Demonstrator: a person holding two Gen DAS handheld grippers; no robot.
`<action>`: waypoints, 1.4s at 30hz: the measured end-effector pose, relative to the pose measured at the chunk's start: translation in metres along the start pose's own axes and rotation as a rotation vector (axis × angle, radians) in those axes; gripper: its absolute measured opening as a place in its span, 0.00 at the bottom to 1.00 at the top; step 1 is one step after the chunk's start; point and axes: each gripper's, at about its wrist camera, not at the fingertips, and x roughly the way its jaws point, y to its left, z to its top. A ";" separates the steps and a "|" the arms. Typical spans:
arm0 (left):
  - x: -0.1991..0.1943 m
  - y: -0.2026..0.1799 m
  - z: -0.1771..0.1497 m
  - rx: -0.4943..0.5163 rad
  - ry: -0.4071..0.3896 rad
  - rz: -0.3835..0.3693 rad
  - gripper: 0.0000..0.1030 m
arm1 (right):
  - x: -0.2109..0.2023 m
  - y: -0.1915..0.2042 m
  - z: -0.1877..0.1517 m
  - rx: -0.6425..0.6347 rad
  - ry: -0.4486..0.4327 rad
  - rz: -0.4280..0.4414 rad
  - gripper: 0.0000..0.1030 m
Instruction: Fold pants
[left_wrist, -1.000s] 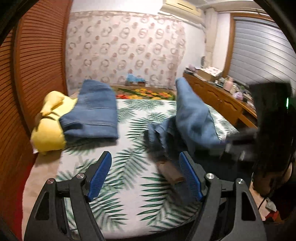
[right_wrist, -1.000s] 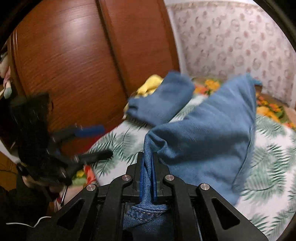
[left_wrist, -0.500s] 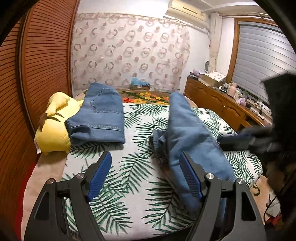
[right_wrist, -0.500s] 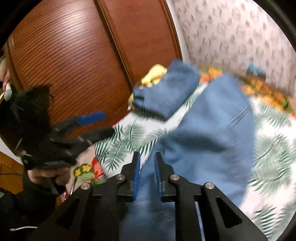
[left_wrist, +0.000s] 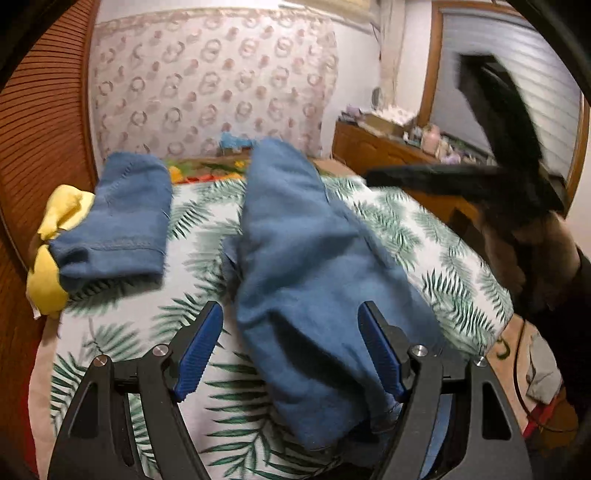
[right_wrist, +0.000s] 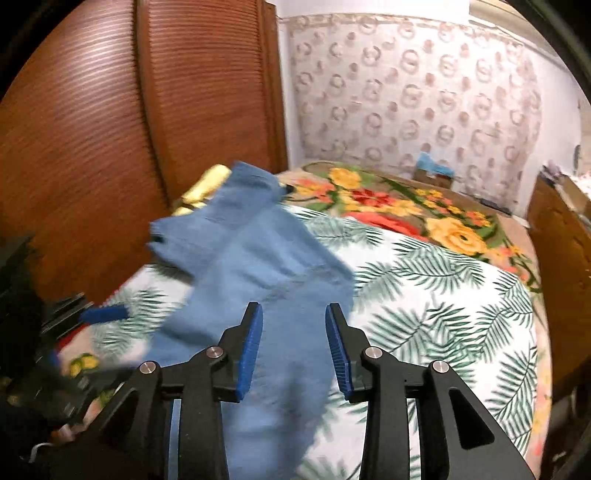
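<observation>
Right gripper (right_wrist: 293, 345): jaws partly apart, just been opening, blue pads not pressing anything; the denim pants (right_wrist: 266, 295) lie under and beyond them on the bed (right_wrist: 461, 295). Left gripper (left_wrist: 290, 350): jaws wide, nothing clamped, the pants' (left_wrist: 306, 266) near end between them w/o pad contact. Pants run lengthwise along the leaf-print sheet from near edge toward far edge. Second folded denim piece (left_wrist: 122, 218) sits by the left edge, touching a yellow plush (left_wrist: 55, 251).
</observation>
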 end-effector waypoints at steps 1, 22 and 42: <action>0.004 -0.001 -0.004 0.007 0.017 0.008 0.74 | 0.006 0.005 0.008 0.009 0.010 0.004 0.36; 0.009 0.015 -0.043 -0.062 0.089 0.003 0.74 | 0.077 0.043 0.044 0.007 0.098 0.025 0.53; 0.013 0.019 -0.047 -0.108 0.068 -0.130 0.40 | 0.079 -0.004 0.000 0.236 0.200 0.246 0.74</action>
